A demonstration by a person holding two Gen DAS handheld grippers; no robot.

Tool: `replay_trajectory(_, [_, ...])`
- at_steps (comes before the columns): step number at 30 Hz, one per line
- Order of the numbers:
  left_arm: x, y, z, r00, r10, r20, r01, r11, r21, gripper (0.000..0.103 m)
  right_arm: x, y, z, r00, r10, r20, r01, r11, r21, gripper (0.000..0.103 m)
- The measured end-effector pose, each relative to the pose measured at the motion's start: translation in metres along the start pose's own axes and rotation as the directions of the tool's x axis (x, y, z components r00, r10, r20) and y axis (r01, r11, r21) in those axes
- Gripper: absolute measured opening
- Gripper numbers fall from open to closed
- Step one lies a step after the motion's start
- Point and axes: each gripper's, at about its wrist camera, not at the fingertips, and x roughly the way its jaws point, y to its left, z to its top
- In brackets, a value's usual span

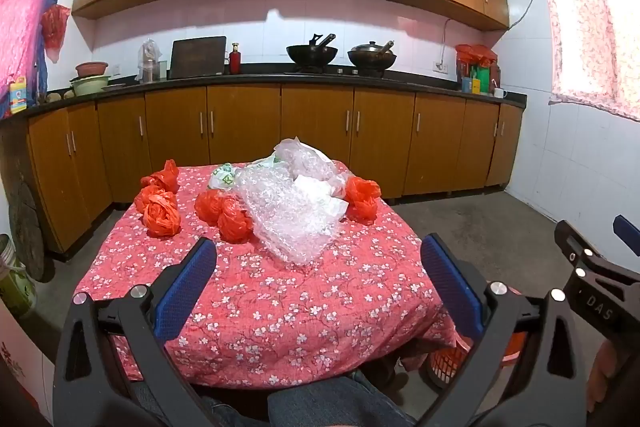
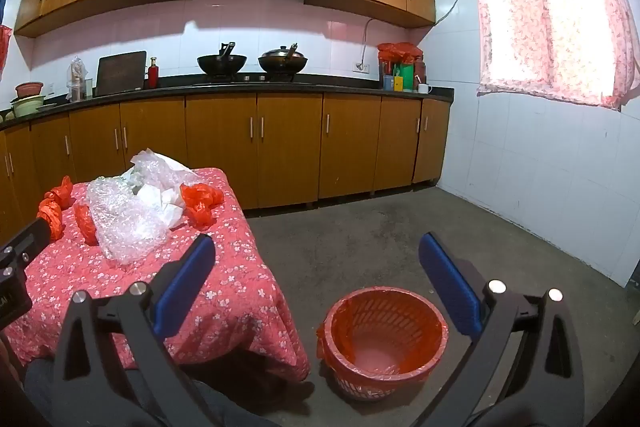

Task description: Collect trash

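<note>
Jaws: both pairs stand wide apart with nothing between the blue pads.
Left gripper [image 1: 318, 277]: hangs over the near part of the table [image 1: 280, 307], short of the trash, touching nothing.
Right gripper [image 2: 316, 277]: off the table's right edge, above bare floor, with the basket just below it.
Table: covered by a red cloth with white flowers; all the trash lies on its far half.
Bubble wrap [image 1: 288, 219]: a clear crumpled sheet at the middle of the table, the nearest piece to the left gripper.
White paper [image 1: 320, 195]: lies on the bubble wrap, toward the table's far right.
Clear bags [image 1: 304, 157]: heaped at the table's far edge; a green-printed piece [image 1: 224, 177] beside them, which may be a bag.
Red bags [image 1: 160, 213]: crumpled bundles on the table's left half, two more [image 1: 224, 213] touching the bubble wrap's left side, one [image 1: 362, 199] at its right.
Basket [image 2: 384, 339]: red, lined with red plastic, on the floor just right of the table's near corner; it looks empty.
</note>
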Motion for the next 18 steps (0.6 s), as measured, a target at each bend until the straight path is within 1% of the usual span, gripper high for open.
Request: replay_trajectory(18, [-0.0015, -0.0015, -0.0002, 1.0, 0.001, -0.001, -0.001, 1.0, 0.0, 0.101, 0.0002, -0.0001, -0.0008, 1.0, 0.0, 0.0, 0.0, 1.0, 0.001, 0.099])
